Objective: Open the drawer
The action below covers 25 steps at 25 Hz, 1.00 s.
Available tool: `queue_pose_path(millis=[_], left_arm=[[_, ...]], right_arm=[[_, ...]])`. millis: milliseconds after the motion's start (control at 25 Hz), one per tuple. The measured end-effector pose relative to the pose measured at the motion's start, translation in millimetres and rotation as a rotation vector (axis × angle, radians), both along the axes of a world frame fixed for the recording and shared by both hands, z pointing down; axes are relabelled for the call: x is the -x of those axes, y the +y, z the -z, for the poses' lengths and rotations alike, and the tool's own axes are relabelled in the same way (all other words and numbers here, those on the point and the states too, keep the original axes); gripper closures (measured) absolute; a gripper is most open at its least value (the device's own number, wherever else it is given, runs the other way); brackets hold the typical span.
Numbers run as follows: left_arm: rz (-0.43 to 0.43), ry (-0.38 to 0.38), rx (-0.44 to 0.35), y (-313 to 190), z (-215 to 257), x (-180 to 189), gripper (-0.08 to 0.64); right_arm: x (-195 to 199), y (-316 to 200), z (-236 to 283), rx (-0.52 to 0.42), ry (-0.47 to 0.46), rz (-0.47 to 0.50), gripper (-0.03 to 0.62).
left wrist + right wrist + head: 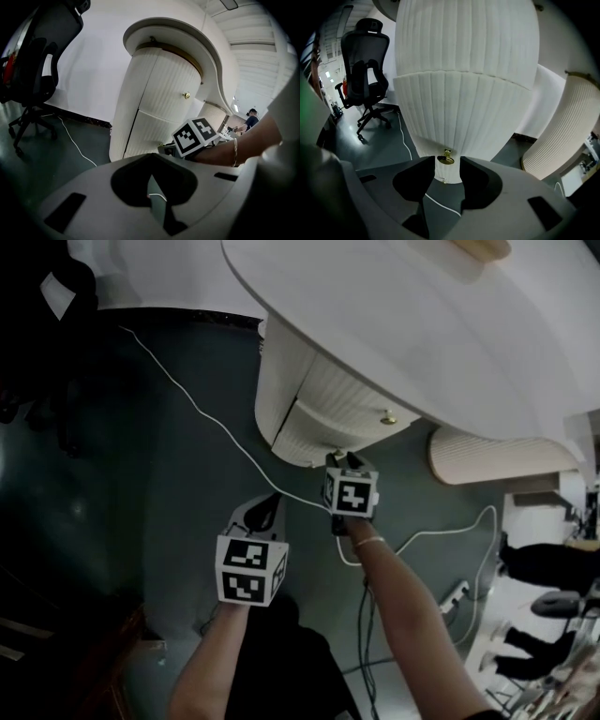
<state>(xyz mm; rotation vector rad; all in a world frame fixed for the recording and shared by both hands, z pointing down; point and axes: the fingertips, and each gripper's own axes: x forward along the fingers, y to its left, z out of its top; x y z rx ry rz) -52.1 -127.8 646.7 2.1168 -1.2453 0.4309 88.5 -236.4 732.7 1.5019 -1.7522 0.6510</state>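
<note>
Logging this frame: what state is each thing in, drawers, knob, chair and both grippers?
Lower drawer, shut.
Upper drawer, shut.
Right gripper, open, jaws either side of the lower brass knob.
Lower brass knob, not clamped.
Left gripper, shut, empty.
Office chair, upright, unoccupied.

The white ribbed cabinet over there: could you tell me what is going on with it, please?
A person holds a tool in each hand in front of the cabinet. The right tool is up against the lower drawer, jaws apart with the drawer's brass knob between their tips, not yet clamped. The left tool hangs back, shut and empty.
</note>
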Motion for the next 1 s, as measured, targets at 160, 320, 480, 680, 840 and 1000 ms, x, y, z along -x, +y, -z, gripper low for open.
queue_pose_path(millis=[160, 320, 480, 680, 840, 1000], left_arm=[[0.002, 0.006, 0.008, -5, -4, 1, 0.557], [-0.001, 0.001, 0.02, -5, -9, 3, 0.557], [0.002, 0.007, 0.024, -5, -11, 4, 0.557], [0.009, 0.011, 0.039, -4, -12, 3, 0.557], [0.011, 0.013, 0.052, -1, -12, 2, 0.557], [0.013, 0.012, 0.061, 1, -9, 1, 0.557]], right_arm=[[0, -6, -5, 0.016, 0.002, 0.001, 0.431], [6, -8, -6, 0.024, -0.017, 0.002, 0.451], [0, -11, -7, -0.001, 0.019, 0.017, 0.48], [4, -4, -5, -0.006, -0.006, 0.021, 0.485], [1, 12, -10, -0.011, -0.003, 0.036, 0.486], [4, 38, -11, 0.004, -0.014, 0.041, 0.486]])
